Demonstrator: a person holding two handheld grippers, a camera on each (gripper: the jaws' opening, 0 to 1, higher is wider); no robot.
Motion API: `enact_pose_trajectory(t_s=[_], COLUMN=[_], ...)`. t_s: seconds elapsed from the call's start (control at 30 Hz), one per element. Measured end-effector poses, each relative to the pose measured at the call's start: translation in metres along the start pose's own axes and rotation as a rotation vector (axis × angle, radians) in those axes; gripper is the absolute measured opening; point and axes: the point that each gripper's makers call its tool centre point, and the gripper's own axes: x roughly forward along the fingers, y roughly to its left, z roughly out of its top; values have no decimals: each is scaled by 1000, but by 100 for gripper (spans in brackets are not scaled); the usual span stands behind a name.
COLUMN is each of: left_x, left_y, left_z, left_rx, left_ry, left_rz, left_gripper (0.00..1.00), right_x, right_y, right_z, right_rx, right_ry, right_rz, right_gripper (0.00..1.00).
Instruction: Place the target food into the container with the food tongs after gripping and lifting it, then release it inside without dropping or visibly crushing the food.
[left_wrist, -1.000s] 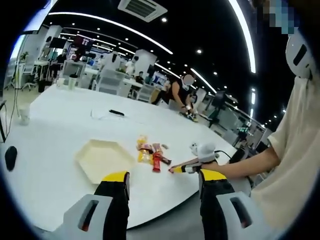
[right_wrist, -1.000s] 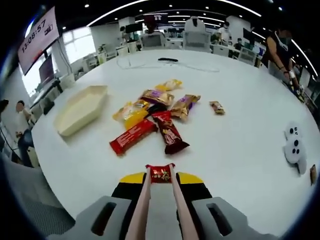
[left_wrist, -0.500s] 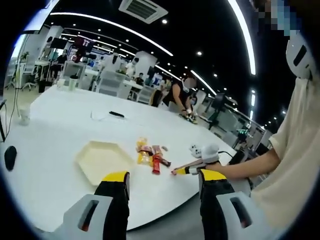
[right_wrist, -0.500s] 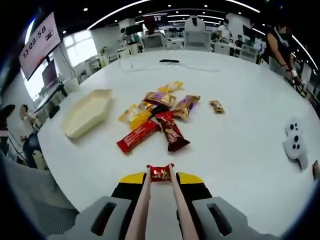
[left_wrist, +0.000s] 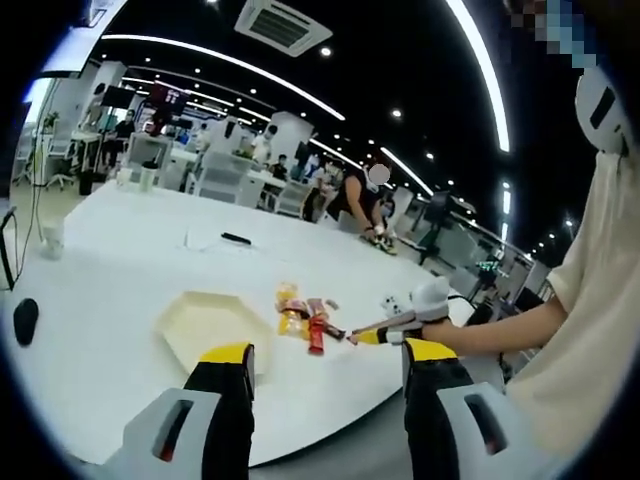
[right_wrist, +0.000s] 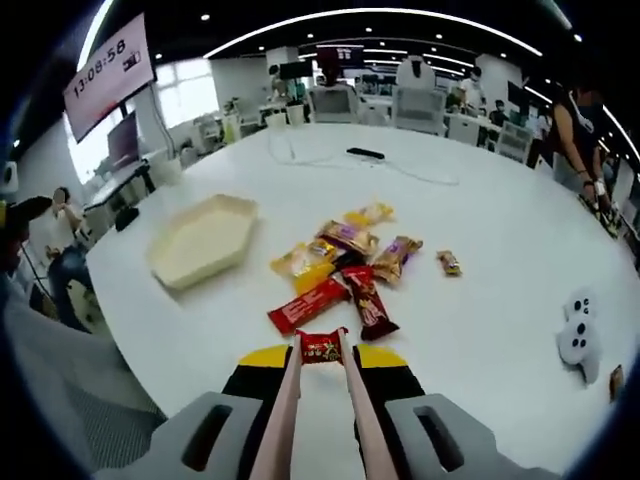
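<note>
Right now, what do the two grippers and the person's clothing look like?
Both the left gripper and right gripper have grey bodies with red slots, black jaws and yellow tips. Pinkish tongs run between the right gripper's jaws. The person wears a cream short sleeve.

Large white table (right_wrist: 480, 330). On it lie a cream hexagonal tray (right_wrist: 203, 240), a cluster of wrapped snack bars (right_wrist: 340, 270) beside the tray, one small wrapped candy (right_wrist: 448, 262) apart from the cluster, a white game controller (right_wrist: 576, 335), and a black remote (right_wrist: 362, 153) with a white cable.
</note>
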Motion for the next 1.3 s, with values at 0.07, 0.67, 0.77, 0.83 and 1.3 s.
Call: enact_pose_trajectory(t_s=[0.07, 0.67, 0.77, 0.83, 1.3], left_x=[-1, -15, -19, -21, -25], left_y=[0, 0, 2, 5, 15], left_z=[1, 1, 0, 1, 7], left_rx=[2, 5, 6, 10, 22], left_ry=[-4, -31, -31, -27, -28], left_rz=[0, -12, -10, -2, -18], left_gripper=[60, 59, 59, 59, 59], right_x=[-1, -12, -14, -13, -14], right_y=[3, 43, 50, 57, 90], right_z=[5, 37, 40, 42, 65], right_rx=[-15, -79, -81, -88, -117], right_ry=[-10, -84, -89, -93, -118], right_rz=[7, 66, 75, 83, 127], right_gripper=[22, 23, 23, 23, 23])
